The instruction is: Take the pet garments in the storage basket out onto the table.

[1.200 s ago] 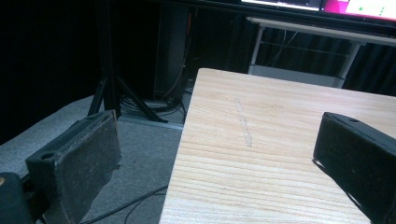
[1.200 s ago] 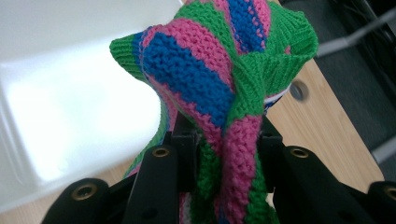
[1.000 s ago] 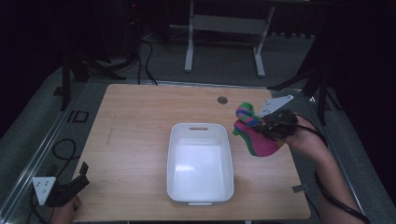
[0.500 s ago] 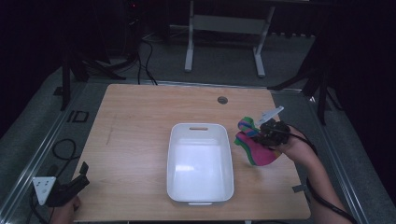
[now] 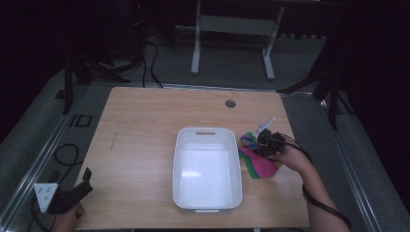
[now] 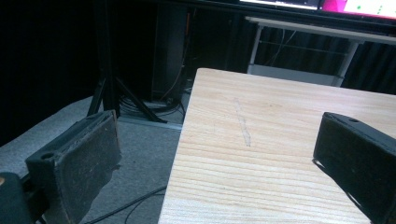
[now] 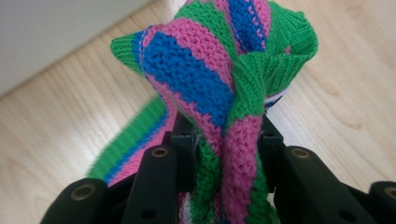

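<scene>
A knitted cloth striped pink, green and blue (image 5: 257, 161) lies partly on the table just right of the white tub (image 5: 207, 169). My right gripper (image 5: 264, 145) is shut on a bunched fold of that striped cloth (image 7: 224, 88), which rises between its black jaws; the rest trails onto the wood. My left gripper (image 5: 72, 193) hangs at the table's front left corner, its jaws wide apart with nothing between them. In the left gripper view its two pads (image 6: 84, 158) frame the table's left edge.
The white tub is empty and stands in the middle of the wooden table (image 5: 145, 135). A round cable hole (image 5: 230, 103) sits near the far edge. Beyond the table are a white stand (image 5: 232, 29), dark tripod legs and cables on the grey floor.
My right gripper has come down and slightly toward me with the striped cloth, which now rests partly on the table beside the tub. The left gripper has stayed put.
</scene>
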The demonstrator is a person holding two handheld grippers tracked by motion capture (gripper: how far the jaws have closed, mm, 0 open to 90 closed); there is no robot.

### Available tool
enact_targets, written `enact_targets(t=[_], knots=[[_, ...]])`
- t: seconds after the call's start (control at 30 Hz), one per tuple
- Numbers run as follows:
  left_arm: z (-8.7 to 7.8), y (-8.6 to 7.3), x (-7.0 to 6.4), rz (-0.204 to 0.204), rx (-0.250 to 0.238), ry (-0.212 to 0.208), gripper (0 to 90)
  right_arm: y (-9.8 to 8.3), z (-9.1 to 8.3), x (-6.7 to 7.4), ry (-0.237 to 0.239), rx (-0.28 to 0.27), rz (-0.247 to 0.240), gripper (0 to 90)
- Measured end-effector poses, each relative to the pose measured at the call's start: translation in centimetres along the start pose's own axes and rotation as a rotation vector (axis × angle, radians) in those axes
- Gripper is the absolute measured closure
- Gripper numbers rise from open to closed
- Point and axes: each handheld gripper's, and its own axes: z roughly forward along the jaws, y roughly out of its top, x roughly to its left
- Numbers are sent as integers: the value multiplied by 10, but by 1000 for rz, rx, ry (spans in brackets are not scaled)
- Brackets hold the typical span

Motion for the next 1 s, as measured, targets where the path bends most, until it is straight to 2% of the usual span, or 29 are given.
enact_targets(t=[0.03,0.2,0.33,0.37,0.4,0.47,0.5,0.53,0.63,0.67,0.77,0.87,0.93,0.97,1.0], knots=[[0,0,0,1,-1,0,12,0,8,0,4,22,2,685],[0,0,0,2,0,0,12,-1,21,-1,16,19,30,675],[0,0,0,3,-2,2,12,-1,25,-2,16,18,49,642],[0,0,0,3,-2,2,12,-1,25,-2,16,18,49,642],[0,0,0,2,-2,2,12,0,24,-1,14,26,50,591],[0,0,0,2,-2,2,12,0,23,-1,14,29,43,591],[0,0,0,0,-2,1,12,0,17,-1,14,31,43,484],[0,0,0,-2,-1,2,12,0,14,0,18,32,44,453],[0,0,0,-1,-1,2,12,-1,7,0,7,21,42,409],[0,0,0,0,-2,2,12,-3,-3,-2,10,2,54,371],[0,0,0,1,-3,4,12,-8,-18,-3,7,-37,67,325],[0,0,0,0,-2,5,12,-12,-27,-3,-7,-62,74,276],[0,0,0,-1,-2,5,12,-17,-36,-2,-29,-92,101,199],[0,0,0,0,-2,6,12,-23,-43,-2,-56,-129,143,162],[0,0,0,0,-2,6,12,-27,-46,-1,-57,-149,166,126]])
